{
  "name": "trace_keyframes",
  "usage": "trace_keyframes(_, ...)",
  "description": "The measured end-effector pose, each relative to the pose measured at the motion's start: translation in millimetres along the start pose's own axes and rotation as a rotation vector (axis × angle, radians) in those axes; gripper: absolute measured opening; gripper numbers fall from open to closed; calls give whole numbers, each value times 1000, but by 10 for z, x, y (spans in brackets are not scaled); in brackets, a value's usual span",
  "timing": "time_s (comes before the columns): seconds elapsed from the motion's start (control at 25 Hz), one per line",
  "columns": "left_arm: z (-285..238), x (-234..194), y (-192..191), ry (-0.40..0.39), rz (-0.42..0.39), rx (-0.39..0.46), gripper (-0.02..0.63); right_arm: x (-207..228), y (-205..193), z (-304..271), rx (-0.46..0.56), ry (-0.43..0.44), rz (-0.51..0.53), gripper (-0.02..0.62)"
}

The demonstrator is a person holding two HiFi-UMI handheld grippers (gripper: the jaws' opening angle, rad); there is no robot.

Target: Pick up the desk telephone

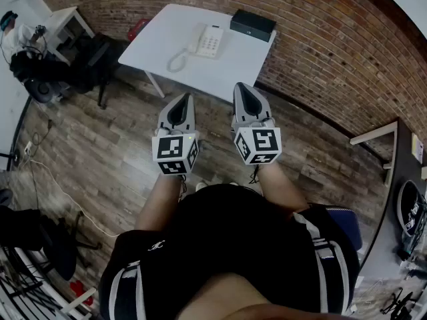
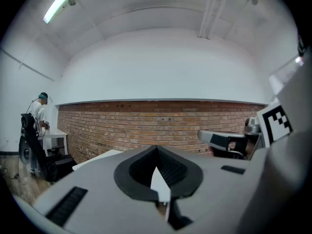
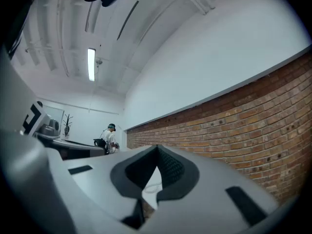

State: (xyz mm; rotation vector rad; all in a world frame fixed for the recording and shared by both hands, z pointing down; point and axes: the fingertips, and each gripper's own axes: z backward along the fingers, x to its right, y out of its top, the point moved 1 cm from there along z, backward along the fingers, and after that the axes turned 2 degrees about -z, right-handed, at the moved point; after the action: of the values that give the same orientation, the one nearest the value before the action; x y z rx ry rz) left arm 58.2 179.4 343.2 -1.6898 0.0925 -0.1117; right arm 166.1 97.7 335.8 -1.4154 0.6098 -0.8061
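**Layout, head view.** Phone [image 1: 209, 42] on white worktop [image 1: 157, 55], upper middle of frame. Handset [image 1: 199, 39] cradled, cord [image 1: 177, 61] coiled at its lower left, black box [image 1: 252, 24] just beyond at upper right. Well apart from both grippers.

**Grippers.** Left gripper [image 1: 187, 99]: fingers [image 2: 97, 189] pressed together, nothing between. Right gripper [image 1: 239, 87]: same, shut and empty. Both near frame centre, over the wood floor [image 1: 100, 152], short of the worktop's near edge.

**Risks, as judged:**
- Arriving with fingers shut: shoves the phone across the smooth top instead of gripping it. Needs opening before contact.
- Gripping the handset alone: probably lifts it off the cradle and leaves the base [image 1: 214, 45] behind, dragged by the cord.
- Snagging the cord on approach: may tug the base toward the near edge.
- Lifting the base from one side only: may tip it and shed the handset. Looks like work for both grippers.
- Reaching too far at upper right: could knock the box.

**View against view:**
- Head view only: phone, box, whole layout.
- Gripper views only: the closed seam between the fingers seen head-on, and a ceiling lamp [image 2: 61, 3].
- No phone body in either gripper view, just a sliver of white worktop past the tips.
- Right gripper view, low centre: a pale loop, possibly the cord.
- Both gripper views: brick wall [image 2: 146, 121] and a person [image 2: 40, 112] at a far desk.
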Motion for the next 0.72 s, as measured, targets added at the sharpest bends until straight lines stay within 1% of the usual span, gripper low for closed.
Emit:
trace_keyframes(0.12, 3, 35, 5, -1, 1, -4, 0, 5, 14, 26, 1, 3, 1, -2)
trace_keyframes(0.4, 45, 64, 11, -1, -1, -2, 0, -58, 75, 88, 40, 36, -30, -2)
trace_keyframes(0.56, 114, 0, 10, -6, 4, -2, 0, -185, 71, 89, 40, 48, -45, -2)
trace_keyframes(0.72, 177, -106, 5, -19, 6, 3, 0, -336, 41, 59, 34, 44, -36, -2)
